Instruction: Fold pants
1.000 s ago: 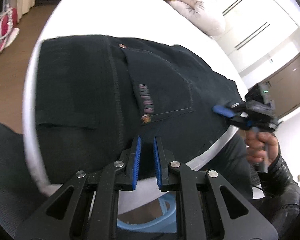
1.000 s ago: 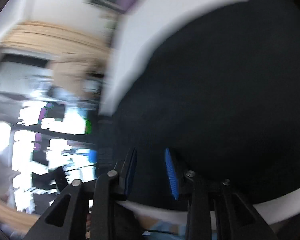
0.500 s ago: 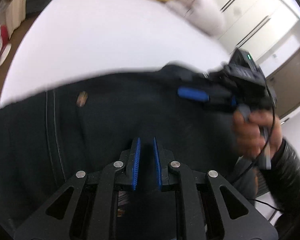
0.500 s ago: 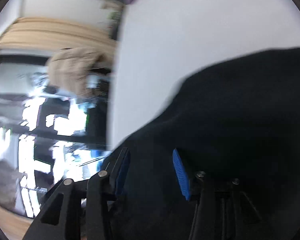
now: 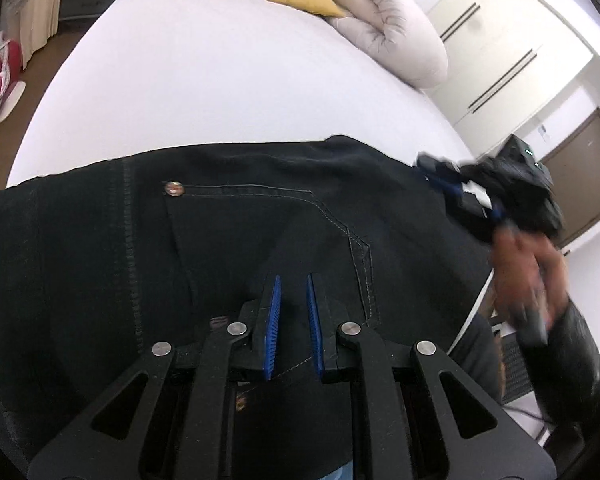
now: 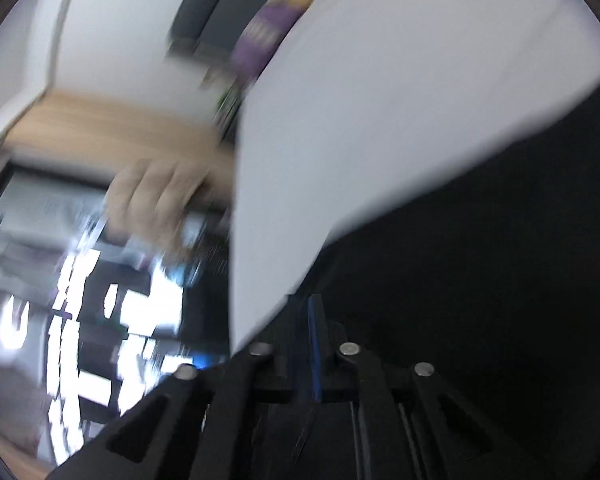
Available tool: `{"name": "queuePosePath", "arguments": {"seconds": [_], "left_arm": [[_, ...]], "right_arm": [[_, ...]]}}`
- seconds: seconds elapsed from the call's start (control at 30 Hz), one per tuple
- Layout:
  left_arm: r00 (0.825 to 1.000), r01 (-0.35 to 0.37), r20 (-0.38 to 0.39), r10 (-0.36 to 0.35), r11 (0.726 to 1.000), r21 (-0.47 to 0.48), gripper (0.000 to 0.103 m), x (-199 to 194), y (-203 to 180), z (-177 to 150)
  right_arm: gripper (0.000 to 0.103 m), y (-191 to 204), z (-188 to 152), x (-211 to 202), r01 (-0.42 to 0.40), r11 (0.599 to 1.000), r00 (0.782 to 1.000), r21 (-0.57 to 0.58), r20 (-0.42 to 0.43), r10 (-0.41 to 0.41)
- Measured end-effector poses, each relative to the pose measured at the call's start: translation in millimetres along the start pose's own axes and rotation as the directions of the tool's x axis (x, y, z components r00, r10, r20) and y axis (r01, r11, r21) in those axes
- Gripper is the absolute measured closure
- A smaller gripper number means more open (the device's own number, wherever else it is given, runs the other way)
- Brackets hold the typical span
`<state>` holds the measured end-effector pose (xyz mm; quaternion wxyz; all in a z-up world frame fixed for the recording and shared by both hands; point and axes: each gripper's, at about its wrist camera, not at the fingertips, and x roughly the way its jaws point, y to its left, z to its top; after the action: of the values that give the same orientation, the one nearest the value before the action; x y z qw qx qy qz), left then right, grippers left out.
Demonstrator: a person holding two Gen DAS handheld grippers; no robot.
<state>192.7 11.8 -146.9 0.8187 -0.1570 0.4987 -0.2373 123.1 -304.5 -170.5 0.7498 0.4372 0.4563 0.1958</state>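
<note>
While the black pants (image 5: 260,240) lie across the white bed (image 5: 220,80), long axis running left to right, the left claw (image 5: 292,312) hovers slightly parted above the back pocket (image 5: 268,232); the right claw (image 6: 306,344), clenched at the right-hand edge, is nearer for the fold.
</note>
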Motion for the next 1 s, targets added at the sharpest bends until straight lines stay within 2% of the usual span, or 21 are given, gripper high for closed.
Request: {"name": "queuePosePath", "arguments": {"seconds": [0.07, 0.1, 0.13, 0.17, 0.2, 0.23, 0.3, 0.4, 0.43, 0.47, 0.53, 0.57, 0.6, 0.63, 0.7, 0.77, 0.83, 0.87, 0.93, 0.97, 1.0], "left_arm": [[0.998, -0.039, -0.055, 0.038, 0.999, -0.002, 0.090, 14, 3, -4], [0.999, -0.033, -0.041, 0.033, 0.999, -0.002, 0.090, 12, 6, -7], [0.999, -0.029, -0.031, 0.029, 1.000, 0.000, 0.090, 12, 5, -6], [0.999, -0.030, -0.033, 0.030, 1.000, 0.002, 0.090, 11, 6, -7], [0.999, -0.028, -0.032, 0.028, 1.000, -0.003, 0.090, 9, 7, -7], [0.999, -0.027, -0.031, 0.027, 1.000, -0.012, 0.090, 8, 9, -9], [0.999, -0.026, -0.028, 0.025, 1.000, -0.016, 0.090, 7, 12, -19], [0.999, -0.042, -0.031, 0.042, 0.999, -0.002, 0.090, 5, 11, -23], [0.998, -0.048, -0.030, 0.048, 0.999, 0.000, 0.090, 2, 11, -24], [0.998, -0.055, -0.030, 0.055, 0.998, -0.004, 0.090, 2, 9, -23], [0.997, -0.070, -0.019, 0.070, 0.998, -0.001, 0.090, 0, 1, -18], [0.999, -0.054, 0.003, 0.054, 0.998, 0.012, 0.090, -6, -6, -16], [0.999, -0.031, 0.021, 0.030, 0.999, 0.023, 0.090, -10, -14, -13], [0.999, 0.008, 0.036, -0.009, 0.999, 0.042, 0.090, -12, -27, -9], [0.997, 0.064, 0.033, -0.067, 0.995, 0.082, 0.090, -1, -54, 0], [0.996, 0.088, -0.007, -0.088, 0.988, 0.127, 0.090, 17, -74, 3], [0.995, 0.082, -0.065, -0.072, 0.981, 0.173, 0.090, 43, -88, 2], [0.995, 0.065, -0.085, -0.050, 0.980, 0.186, 0.090, 53, -90, 0], [0.991, 0.006, -0.136, 0.020, 0.983, 0.185, 0.090, 72, -78, -9], [0.991, 0.035, -0.134, -0.014, 0.987, 0.157, 0.090, 71, -70, -13], [0.991, 0.070, -0.120, -0.055, 0.990, 0.125, 0.090, 67, -62, -15]], "right_arm": [[0.087, -7, -32, 12, 0.011, 1.000, 0.997, -0.007, -0.071, -0.012], [0.087, -14, -39, 16, 0.029, 1.000, 0.997, 0.001, -0.070, -0.029], [0.098, -23, -42, 13, 0.073, 0.997, 0.996, 0.025, -0.061, -0.071], [0.103, -50, -41, -1, 0.082, 0.992, 0.996, 0.093, -0.033, -0.079], [0.103, -70, -37, -21, 0.042, 0.989, 0.999, 0.142, 0.009, -0.044], [0.103, -87, -31, -48, 0.043, 0.986, 0.996, 0.159, 0.070, -0.055], [0.103, -108, -11, -91, 0.121, 0.981, 0.974, 0.152, 0.175, -0.147], [0.103, -150, 18, -161, 0.202, 0.955, 0.909, 0.216, 0.322, -0.265], [0.103, -160, 24, -186, 0.240, 0.939, 0.875, 0.246, 0.364, -0.319], [0.103, -173, 32, -220, 0.295, 0.904, 0.811, 0.309, 0.418, -0.408], [0.101, -183, 30, -268, 0.300, 0.853, 0.734, 0.427, 0.467, -0.493], [0.093, -179, 27, -286, 0.291, 0.846, 0.717, 0.447, 0.483, -0.502], [0.093, -168, 22, -297, 0.268, 0.866, 0.719, 0.422, 0.510, -0.472], [0.093, -156, 18, -295, 0.238, 0.896, 0.741, 0.376, 0.525, -0.417], [0.092, -127, -1, -283, 0.149, 0.961, 0.841, 0.234, 0.480, -0.248], [0.085, -99, -23, -243, 0.092, 0.988, 0.916, 0.127, 0.377, -0.134], [0.083, -76, -48, -188, 0.039, 0.998, 0.968, 0.050, 0.246, -0.050], [0.083, -74, -63, -159, 0.027, 0.999, 0.984, 0.042, 0.176, -0.034], [0.088, -85, -77, -134, 0.058, 0.996, 0.991, 0.068, 0.120, -0.066], [0.102, -99, -74, -126, 0.078, 0.991, 0.988, 0.107, 0.122, -0.091], [0.103, -118, -71, -138, 0.058, 0.989, 0.987, 0.135, 0.140, -0.077]]}}
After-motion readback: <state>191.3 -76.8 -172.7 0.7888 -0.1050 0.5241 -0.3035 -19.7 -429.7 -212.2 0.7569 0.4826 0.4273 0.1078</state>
